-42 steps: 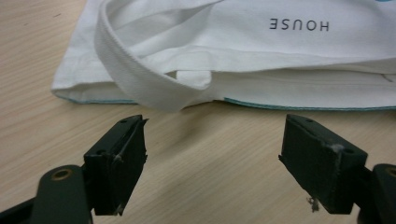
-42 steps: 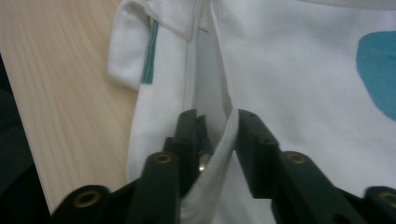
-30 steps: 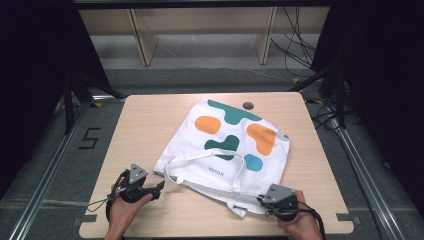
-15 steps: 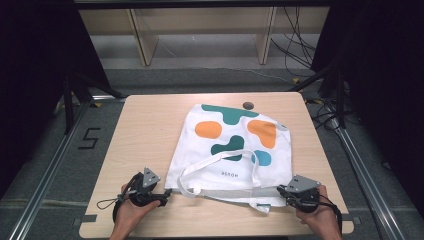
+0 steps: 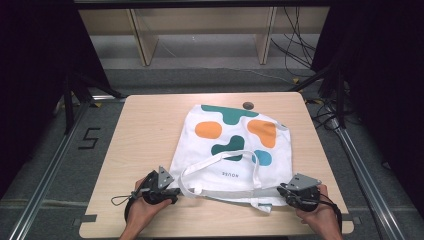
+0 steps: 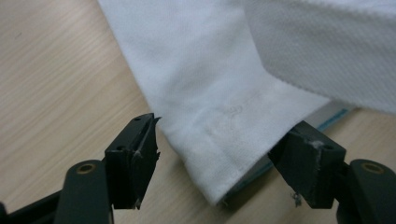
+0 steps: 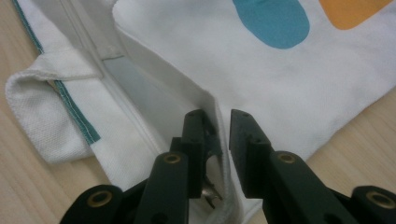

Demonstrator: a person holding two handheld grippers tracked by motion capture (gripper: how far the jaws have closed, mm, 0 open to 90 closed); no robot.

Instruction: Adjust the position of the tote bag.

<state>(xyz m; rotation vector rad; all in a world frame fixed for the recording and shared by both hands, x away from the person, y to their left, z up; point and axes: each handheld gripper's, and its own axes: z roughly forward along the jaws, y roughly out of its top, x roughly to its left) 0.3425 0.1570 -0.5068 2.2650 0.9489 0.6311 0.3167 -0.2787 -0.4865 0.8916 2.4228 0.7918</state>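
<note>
A white tote bag (image 5: 235,145) with teal, orange and blue blobs lies flat on the wooden table (image 5: 145,130), its mouth toward the front edge and one strap (image 5: 215,159) looped over it. My left gripper (image 5: 176,190) is at the bag's near left corner. In the left gripper view its jaws (image 6: 222,133) stand wide on either side of that corner (image 6: 210,102) without touching it; they have just been closing. My right gripper (image 5: 281,190) is at the near right corner. Its jaws (image 7: 218,116) have just been opening, a narrow gap apart around the bag's hem (image 7: 280,93).
A small dark round spot (image 5: 247,105) sits at the table's far edge, just beyond the bag. Bare wood lies to the left of the bag. Metal rails run along both sides, a "5" (image 5: 89,137) is marked on the floor at left, and shelf legs and cables stand behind.
The bag has swung round and been pulled straight, so its mouth edge now runs along the front. The right hand moved right, then stayed; the left hand crept right toward the corner.
</note>
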